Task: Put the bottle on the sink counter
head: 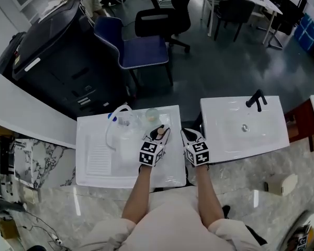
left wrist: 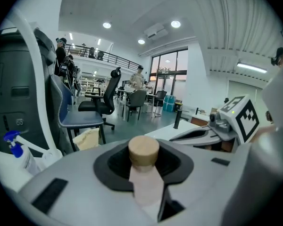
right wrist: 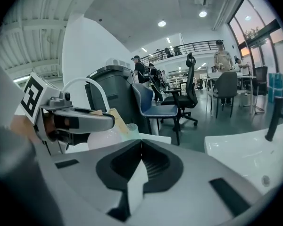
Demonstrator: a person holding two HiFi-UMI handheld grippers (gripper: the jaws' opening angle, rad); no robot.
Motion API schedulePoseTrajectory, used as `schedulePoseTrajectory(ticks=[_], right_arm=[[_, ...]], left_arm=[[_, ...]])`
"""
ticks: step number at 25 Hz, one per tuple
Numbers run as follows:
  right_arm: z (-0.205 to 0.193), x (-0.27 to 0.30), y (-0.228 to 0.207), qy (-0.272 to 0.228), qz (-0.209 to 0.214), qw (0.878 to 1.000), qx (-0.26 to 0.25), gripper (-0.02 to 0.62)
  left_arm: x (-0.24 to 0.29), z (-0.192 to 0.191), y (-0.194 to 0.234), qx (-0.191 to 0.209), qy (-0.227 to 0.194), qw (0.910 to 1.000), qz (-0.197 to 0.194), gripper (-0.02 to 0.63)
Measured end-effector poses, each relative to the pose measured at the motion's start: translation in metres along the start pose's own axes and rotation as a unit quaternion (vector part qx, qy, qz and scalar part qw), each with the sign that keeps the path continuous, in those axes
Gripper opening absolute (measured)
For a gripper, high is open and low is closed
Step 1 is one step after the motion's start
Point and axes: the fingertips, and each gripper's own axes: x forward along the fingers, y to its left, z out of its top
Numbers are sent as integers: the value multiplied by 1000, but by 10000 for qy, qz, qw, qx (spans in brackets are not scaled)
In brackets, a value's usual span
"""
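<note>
bottle [left wrist: 145, 175] | pale pink body; tan round cap | in left tongs [head: 158, 135]

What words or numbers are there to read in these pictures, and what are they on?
No words or numbers can be read.
Left hand-held gripper and right hand-held gripper: only black-and-white square patterns, no letters.
White strip on the black machine: too small to read.
</note>
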Motion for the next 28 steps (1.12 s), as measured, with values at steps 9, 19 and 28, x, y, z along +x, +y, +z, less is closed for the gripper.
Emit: schedulePoseTrajectory(ticks=[9,19,28], right_arm=[[11,17,-14,17,281,9995,-130,6],[-5,32,-24,222,627,9976,-206,6],[-22,31,-39,379,747,9962,-244,6]], left_arm=[[26,-8,-1,-157,101,9996,204,110],[50,-14,12,-192,79,9984,518,110],[71,-21,19,-181,69,9977,653,110]])
